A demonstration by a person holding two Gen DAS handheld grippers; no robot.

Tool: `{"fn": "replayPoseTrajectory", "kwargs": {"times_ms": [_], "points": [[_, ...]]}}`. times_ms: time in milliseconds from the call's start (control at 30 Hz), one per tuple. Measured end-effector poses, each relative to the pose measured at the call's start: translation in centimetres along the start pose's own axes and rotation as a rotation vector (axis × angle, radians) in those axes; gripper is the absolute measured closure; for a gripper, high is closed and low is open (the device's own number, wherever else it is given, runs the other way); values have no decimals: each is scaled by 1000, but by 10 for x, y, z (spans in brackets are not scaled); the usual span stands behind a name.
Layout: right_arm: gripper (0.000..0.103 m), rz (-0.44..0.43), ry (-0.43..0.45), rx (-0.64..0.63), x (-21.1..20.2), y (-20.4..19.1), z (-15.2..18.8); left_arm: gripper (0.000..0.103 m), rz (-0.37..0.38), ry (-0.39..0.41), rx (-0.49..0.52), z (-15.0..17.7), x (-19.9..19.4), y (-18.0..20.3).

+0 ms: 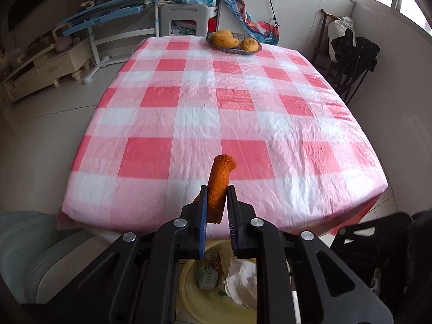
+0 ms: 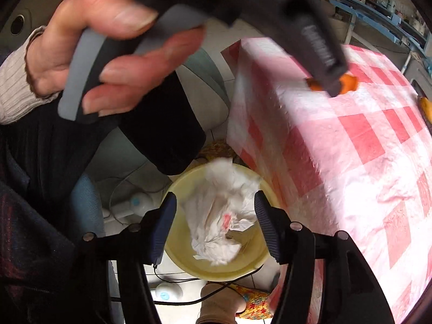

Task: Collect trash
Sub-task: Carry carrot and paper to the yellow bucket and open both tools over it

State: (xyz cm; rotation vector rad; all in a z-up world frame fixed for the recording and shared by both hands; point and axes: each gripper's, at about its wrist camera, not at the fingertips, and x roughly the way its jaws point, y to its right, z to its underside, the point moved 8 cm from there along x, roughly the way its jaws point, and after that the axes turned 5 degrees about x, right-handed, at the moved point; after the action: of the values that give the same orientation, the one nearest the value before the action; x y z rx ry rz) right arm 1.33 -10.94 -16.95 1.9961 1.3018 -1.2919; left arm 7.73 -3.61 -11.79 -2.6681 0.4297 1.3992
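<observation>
Orange peel point(image 1: 219, 189) is sitting clamped upright in the nearly closed left gripper point(image 1: 217, 191), above the near edge of the checked table point(image 1: 243, 102). White crumpled paper point(image 2: 216, 216) is lying loose in the yellow basin point(image 2: 253, 266) beneath the right gripper point(image 2: 214, 205), whose jaws are standing half open, gripping nothing.

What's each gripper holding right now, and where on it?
The left gripper is shut on the orange peel, clamped around its lower half. The right gripper holds nothing; open above the crumpled white tissue in the yellow basin.
</observation>
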Motion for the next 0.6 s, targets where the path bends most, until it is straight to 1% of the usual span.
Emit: {"fn": "replayPoseTrajectory", "kwargs": {"times_ms": [67,133,200,233,267,300,367,433,467,500,533,567,600], "points": [[43,22,27,49,-7,8,3,89,-5,-17,-3,14,-4,3],[38,77,47,82,-13,15,7,89,-12,-35,-4,28,-7,4],[32,138,51,102,-15,21,12,89,-12,-57,-10,40,-8,6],[24,197,53,109,-13,24,14,89,-7,-77,-12,49,-9,8],[21,254,49,113,-12,28,16,89,-4,-90,-11,56,-10,10],[21,312,43,117,-12,32,19,89,1,-106,-8,63,-10,14],[21,389,49,137,-19,40,24,89,28,-161,6,83,-9,23],[18,459,82,171,-28,47,24,85,49,-220,29,101,-6,33],[16,489,110,195,-34,50,24,77,58,-249,48,111,-5,38],[14,514,140,224,-40,51,24,63,45,-257,64,117,-6,40],[12,533,163,251,-48,55,24,56,30,-256,74,119,-8,41],[11,553,193,290,-55,58,25,46,13,-245,82,120,-11,41],[10,561,213,325,-58,61,27,40,-2,-218,85,117,-16,41]]}}
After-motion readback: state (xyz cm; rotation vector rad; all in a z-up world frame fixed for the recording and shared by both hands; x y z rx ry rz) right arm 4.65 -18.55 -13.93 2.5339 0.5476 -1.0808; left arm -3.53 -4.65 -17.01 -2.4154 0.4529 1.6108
